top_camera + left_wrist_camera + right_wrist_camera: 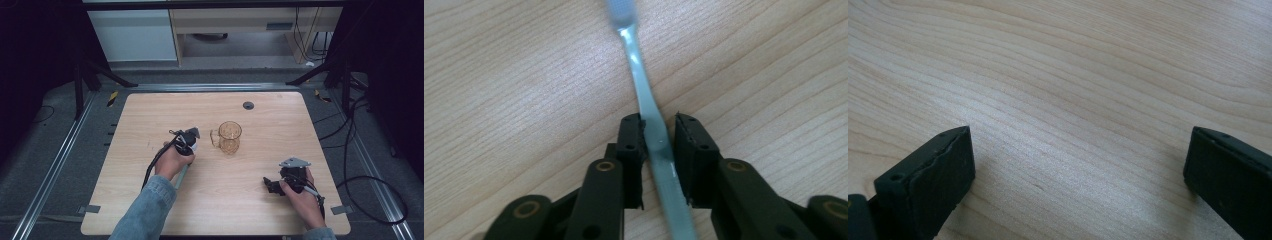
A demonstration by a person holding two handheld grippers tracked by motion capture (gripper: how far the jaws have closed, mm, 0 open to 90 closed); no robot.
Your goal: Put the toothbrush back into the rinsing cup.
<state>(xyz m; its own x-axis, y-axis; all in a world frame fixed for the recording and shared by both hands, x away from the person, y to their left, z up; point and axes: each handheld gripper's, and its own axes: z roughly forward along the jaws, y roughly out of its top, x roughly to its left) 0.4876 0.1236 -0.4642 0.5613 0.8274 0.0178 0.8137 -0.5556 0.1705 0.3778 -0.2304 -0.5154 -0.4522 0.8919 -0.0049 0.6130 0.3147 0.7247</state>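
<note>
We see the left gripper (189,141) near the middle of the pale wooden bench (150,115), held in a hand (172,161) that comes out of a blue denim sleeve (147,210). In the left gripper view its two black jaws are pinching the handle of a translucent pale blue-green plastic toothbrush (655,131). The pads press on the handle from both sides at a thicker part of it. The toothbrush lies flat on the wood, its handle running back under the gripper and its blurred head pointing away towards the top of that view. In the high view a short length of the handle (182,175) shows beside the hand.

Just to the right of the left gripper in the high view stands an amber see-through glass mug (229,136), upright, with its handle turned towards the gripper. The mug and the gripper are near each other but apart.

The right gripper (274,185) rests low over the bench near the front right corner, well apart from the mug and the toothbrush, held in the other hand (300,197), with a grey three-cornered plate on top. In the right gripper view its jaws are spread wide, with bare wood between them.

A small dark round cap (248,105) sits in the bench near the far edge.
</note>
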